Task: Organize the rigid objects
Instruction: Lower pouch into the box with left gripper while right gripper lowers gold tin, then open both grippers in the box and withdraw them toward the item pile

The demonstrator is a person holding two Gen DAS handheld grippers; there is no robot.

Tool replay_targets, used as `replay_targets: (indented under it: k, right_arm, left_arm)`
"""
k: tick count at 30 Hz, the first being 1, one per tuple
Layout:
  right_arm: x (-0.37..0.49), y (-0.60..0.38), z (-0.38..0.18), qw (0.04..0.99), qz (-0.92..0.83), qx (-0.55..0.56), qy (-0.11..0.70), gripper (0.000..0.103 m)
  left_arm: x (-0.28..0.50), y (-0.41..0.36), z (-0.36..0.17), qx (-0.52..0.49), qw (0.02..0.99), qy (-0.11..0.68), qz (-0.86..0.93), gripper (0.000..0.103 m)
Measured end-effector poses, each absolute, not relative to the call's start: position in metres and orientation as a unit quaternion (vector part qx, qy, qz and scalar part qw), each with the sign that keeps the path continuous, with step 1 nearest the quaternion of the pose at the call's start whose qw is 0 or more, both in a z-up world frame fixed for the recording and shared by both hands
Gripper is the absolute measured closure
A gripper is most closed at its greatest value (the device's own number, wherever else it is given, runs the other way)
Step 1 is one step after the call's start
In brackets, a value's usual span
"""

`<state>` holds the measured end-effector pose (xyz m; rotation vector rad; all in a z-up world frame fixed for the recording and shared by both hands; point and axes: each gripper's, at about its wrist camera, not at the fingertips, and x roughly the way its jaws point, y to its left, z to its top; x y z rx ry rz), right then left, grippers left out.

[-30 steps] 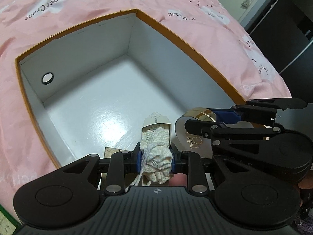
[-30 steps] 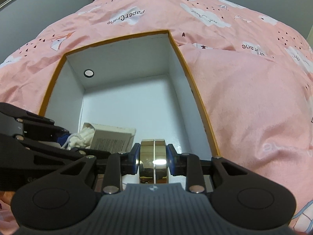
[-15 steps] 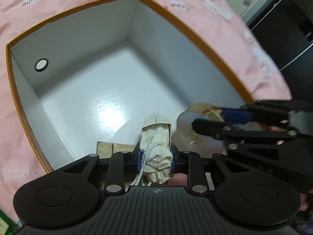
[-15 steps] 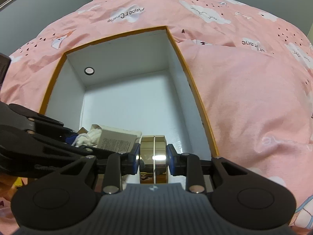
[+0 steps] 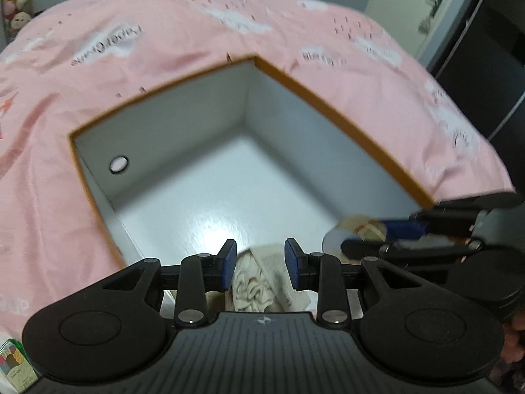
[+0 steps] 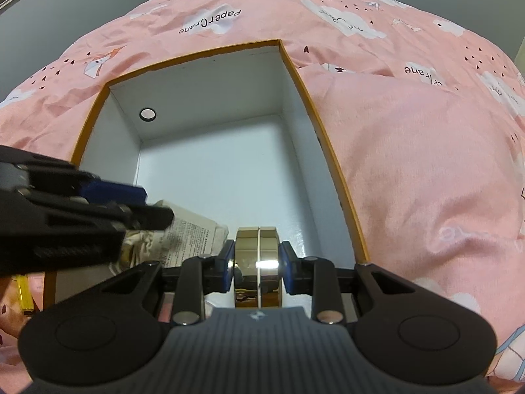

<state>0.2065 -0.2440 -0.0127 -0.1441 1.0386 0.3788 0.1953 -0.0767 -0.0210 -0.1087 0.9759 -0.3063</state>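
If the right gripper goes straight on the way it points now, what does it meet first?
Probably the white floor of the box. The right gripper, shut on the gold case, points down into it, and nothing lies ahead; depth is uncertain.

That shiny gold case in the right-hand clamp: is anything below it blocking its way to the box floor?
Nothing visible does. The gold case hangs over bare white floor of the box; the cloth pouch lies to its left.
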Motion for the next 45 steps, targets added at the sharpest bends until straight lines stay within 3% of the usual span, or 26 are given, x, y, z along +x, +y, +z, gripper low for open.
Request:
replay_targets:
  k: [18,23,31,36,43,45]
  right_arm:
    - [0.214,-0.244,-0.031,0.809,0.205,0.005,0.551,0.074]
    - [0.208,-0.240,-0.024,0.823,0.185,-0.049,0.535,0.067]
    - [0.200,-0.233,-0.019,0.835,0.163,-0.140,0.506,0.068]
    - [0.189,-0.219,-0.023,0.836,0.145,-0.231,0.476,0.063]
    - [0.190,-0.223,-0.015,0.839,0.162,-0.202,0.479,0.062]
    - [0.186,-0.221,-0.011,0.841,0.175,-0.189,0.477,0.056]
  left_arm:
    - [0.168,-0.042,0.004,-0.089,0.898,0.421,-0.086,0.065]
    - [0.164,-0.039,0.001,-0.091,0.897,0.424,-0.083,0.065]
    - [0.161,-0.039,-0.003,-0.093,0.894,0.430,-0.087,0.065]
    - [0.162,-0.037,-0.004,-0.097,0.892,0.433,-0.087,0.065]
    - [0.162,-0.037,-0.004,-0.098,0.891,0.434,-0.089,0.065]
    - [0.162,-0.037,-0.004,-0.099,0.891,0.434,-0.089,0.065]
